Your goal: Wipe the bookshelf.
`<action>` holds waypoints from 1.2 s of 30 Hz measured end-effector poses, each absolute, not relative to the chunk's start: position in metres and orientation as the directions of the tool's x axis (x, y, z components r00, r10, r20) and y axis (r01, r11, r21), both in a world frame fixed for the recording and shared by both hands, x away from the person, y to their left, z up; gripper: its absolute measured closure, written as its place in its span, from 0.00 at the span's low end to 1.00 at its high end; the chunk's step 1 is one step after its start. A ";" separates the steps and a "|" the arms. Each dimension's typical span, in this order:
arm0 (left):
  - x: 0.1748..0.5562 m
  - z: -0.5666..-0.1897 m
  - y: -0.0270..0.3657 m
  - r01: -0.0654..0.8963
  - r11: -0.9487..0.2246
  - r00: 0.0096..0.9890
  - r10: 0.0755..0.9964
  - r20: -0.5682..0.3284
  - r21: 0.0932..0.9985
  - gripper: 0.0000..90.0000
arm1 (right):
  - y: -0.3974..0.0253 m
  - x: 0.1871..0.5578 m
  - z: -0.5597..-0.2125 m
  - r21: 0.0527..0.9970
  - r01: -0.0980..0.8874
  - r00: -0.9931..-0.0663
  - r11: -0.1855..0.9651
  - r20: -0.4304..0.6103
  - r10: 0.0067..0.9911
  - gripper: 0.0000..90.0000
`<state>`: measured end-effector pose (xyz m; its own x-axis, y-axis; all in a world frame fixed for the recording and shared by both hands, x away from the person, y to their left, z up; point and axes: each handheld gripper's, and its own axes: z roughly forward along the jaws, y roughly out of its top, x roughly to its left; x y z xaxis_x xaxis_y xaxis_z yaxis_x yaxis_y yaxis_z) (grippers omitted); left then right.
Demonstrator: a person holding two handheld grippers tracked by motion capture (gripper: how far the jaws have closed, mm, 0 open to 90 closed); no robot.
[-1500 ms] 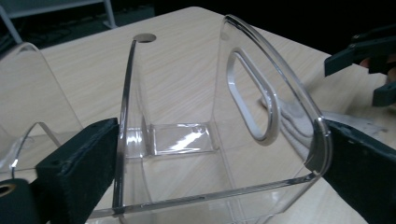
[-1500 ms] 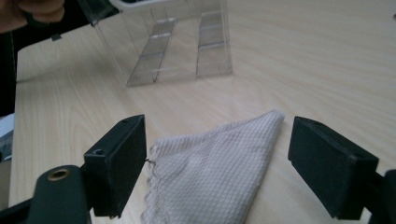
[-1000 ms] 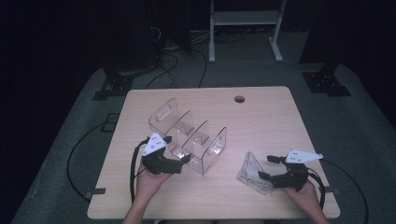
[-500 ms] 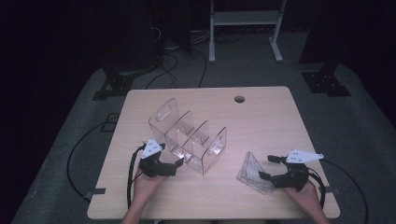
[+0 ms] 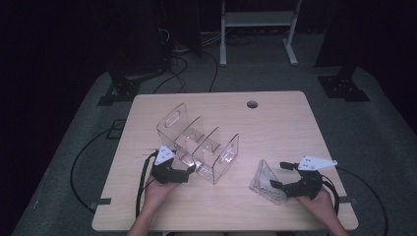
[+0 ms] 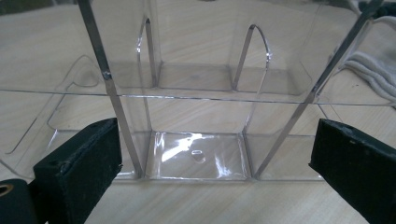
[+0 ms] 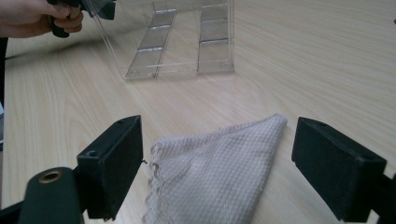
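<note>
Left gripper (image 5: 189, 170): at about 7 o'clock on the table (image 5: 295, 128), jaws wide apart, holding nothing.
Clear box (image 5: 199, 142): in the middle of the table, just in front of the left gripper. The left gripper view looks through its see-through walls into its small rooms (image 6: 196, 154).
Cloth (image 5: 265, 179): at about 5 o'clock, flat on the wood. The right gripper view shows its bumpy weave (image 7: 215, 182).
Right gripper (image 5: 275, 177): jaws wide open on both sides of the cloth, not squeezing it.

Both hand-held grippers black w/ blocky jaws, grey triangular top plates (image 5: 164, 156), black trailing cables (image 5: 142, 182).
</note>
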<state>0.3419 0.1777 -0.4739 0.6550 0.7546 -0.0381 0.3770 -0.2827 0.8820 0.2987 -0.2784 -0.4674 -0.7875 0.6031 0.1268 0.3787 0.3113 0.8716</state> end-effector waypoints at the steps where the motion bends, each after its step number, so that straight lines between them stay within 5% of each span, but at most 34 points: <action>1: 0.343 -0.474 0.177 0.383 -0.280 0.650 0.759 -0.041 0.881 0.02 | -0.277 0.300 -0.466 0.872 0.377 -0.789 0.313 0.125 0.602 0.18; 6: 0.346 -0.476 0.174 0.377 -0.281 0.648 0.761 -0.034 0.883 0.02 | -0.266 0.308 -0.467 0.862 0.371 -0.797 0.346 0.104 0.595 0.19; 17: 0.350 -0.481 0.173 0.359 -0.255 0.644 0.764 -0.040 0.898 0.08 | -0.255 0.319 -0.484 0.782 0.425 -0.792 0.456 0.078 0.606 0.39; 28: 0.348 -0.481 0.173 0.355 -0.237 0.641 0.766 -0.051 0.904 0.08 | -0.237 0.321 -0.493 0.716 0.447 -0.775 0.536 0.012 0.631 0.40; 31: 0.347 -0.480 0.173 0.362 -0.238 0.640 0.766 -0.055 0.901 0.08 | -0.232 0.318 -0.491 0.711 0.449 -0.770 0.541 0.000 0.639 0.64; 36: 0.346 -0.480 0.171 0.364 -0.234 0.639 0.767 -0.059 0.902 0.08 | -0.229 0.317 -0.491 0.713 0.458 -0.765 0.531 0.012 0.643 0.85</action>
